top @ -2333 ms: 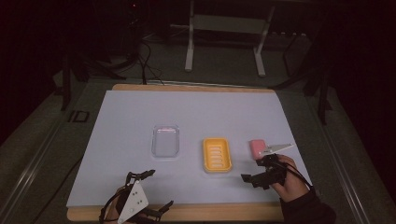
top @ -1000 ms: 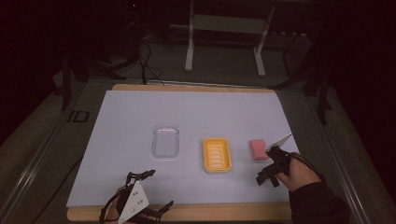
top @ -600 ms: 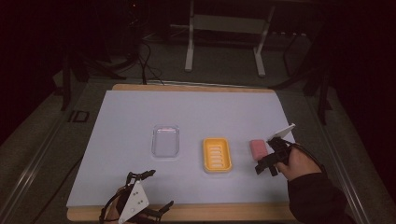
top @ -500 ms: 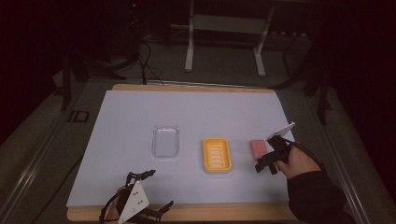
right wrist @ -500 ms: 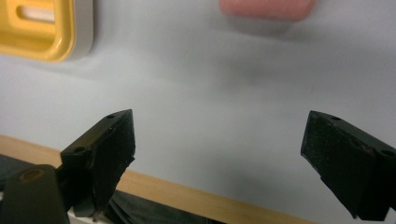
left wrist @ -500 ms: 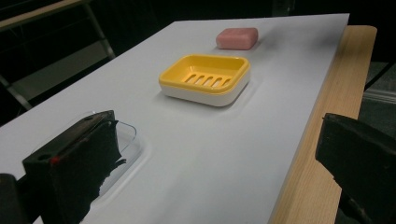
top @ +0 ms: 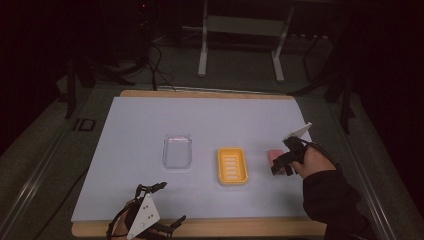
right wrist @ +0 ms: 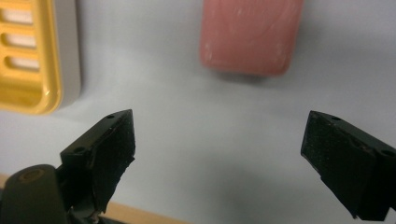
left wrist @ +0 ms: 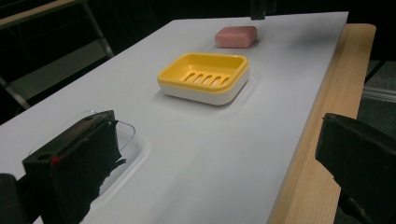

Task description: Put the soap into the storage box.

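Two grippers are released: right gripper (right wrist: 219, 163) below the pink soap (right wrist: 251, 35) at upper frame, left gripper (left wrist: 205, 186) idle. We fear it pushes the soap across the desk (top: 140, 130).

Pink soap (top: 274, 156), yellow slotted dish (top: 232, 165).

Pink soap bar (top: 274, 156) flat beside yellow dish (top: 232, 166)

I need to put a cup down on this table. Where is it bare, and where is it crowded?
Bare: the far half of the white mat and its left side beyond the clear lid. Crowded: the row of lid, yellow soap dish, pink soap and right gripper.
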{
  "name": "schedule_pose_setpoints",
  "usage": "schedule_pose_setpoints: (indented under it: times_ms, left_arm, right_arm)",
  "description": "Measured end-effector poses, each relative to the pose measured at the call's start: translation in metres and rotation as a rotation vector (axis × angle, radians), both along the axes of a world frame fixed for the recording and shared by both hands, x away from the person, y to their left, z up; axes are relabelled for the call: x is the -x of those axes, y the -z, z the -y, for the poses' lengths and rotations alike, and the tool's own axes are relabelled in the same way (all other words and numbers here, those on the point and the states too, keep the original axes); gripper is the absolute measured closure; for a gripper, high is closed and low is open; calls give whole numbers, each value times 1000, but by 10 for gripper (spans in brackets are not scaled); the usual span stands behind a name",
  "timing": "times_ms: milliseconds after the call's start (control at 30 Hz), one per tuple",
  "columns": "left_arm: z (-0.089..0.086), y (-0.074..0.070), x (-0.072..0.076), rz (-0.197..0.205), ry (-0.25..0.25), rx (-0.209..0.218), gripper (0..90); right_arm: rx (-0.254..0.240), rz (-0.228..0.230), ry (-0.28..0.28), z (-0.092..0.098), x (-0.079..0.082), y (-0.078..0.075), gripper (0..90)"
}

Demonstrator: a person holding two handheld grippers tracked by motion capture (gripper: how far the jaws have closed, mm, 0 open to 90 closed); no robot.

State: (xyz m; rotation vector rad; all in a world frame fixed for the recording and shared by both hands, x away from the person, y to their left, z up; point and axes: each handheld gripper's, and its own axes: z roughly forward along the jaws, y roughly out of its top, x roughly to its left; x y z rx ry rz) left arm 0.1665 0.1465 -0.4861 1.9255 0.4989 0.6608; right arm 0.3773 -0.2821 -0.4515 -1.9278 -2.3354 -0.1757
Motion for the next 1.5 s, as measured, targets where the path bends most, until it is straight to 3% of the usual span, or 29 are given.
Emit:
schedule_pose_setpoints:
  times_ms: [333,667,1067,1100,1300,1500]
  left_arm:
    - [0,0,0,-2,3,-1,4]
    - [0,0,0,-4,4,-2,4]
    - [0,1,0,-5,4,-4,4]
    - [0,1,0,-6,4,0,4]
    - [0,1,0,-5,4,-4,4]
    - [0,1,0,-6,7,-6,4]
  right_arm:
    - [32,31,-9,-8,-18,5,100]
    - [69,79,-6,-12,-35,24,100]
    - [91,79,6,-17,-46,41,101]
    - [97,76,5,-18,-48,43,153]
    - [153,56,-3,-22,-49,48,193]
    - [170,36,-5,-25,-52,50,254]
